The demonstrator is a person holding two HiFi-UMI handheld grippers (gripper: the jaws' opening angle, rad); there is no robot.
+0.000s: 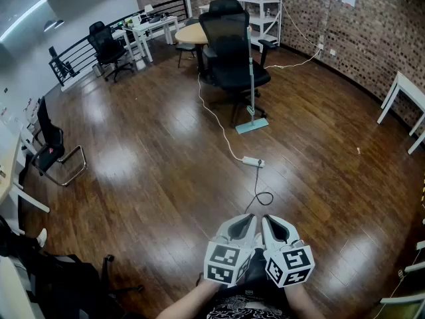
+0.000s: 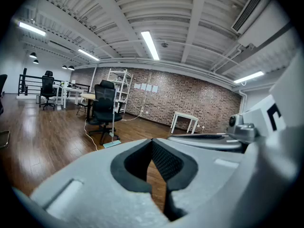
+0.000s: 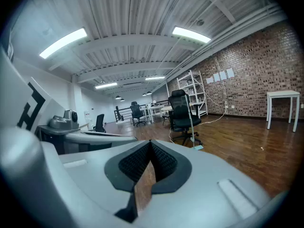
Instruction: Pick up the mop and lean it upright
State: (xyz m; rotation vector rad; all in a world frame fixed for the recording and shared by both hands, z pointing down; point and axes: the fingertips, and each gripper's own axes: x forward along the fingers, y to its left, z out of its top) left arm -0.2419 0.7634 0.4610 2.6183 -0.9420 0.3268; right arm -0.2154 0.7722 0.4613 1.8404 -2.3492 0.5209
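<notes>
Wood floor (image 1: 133, 171) runs open between the tools and the work; the mop (image 1: 251, 88) stands well ahead of both grippers, its handle near upright against the black office chair (image 1: 232, 52), its pale head flat on the floor at the chair's base. Judgement: the leaning appears done, with nothing left except to confirm that the mop holds; neither tool is near it. The left gripper (image 1: 242, 228) and right gripper (image 1: 277, 229) sit side by side, just beside each other and close in to the person's body; each has its jaws brought together at the tips with nothing between them, as each gripper's own view confirms. Only the head view shows the white power strip (image 1: 253, 161) and its cable on the floor, between the grippers and the mop, and the two marker cubes; only the gripper views show the ribbed pads meeting; the left gripper view also takes in the right gripper's body at its right side.
</notes>
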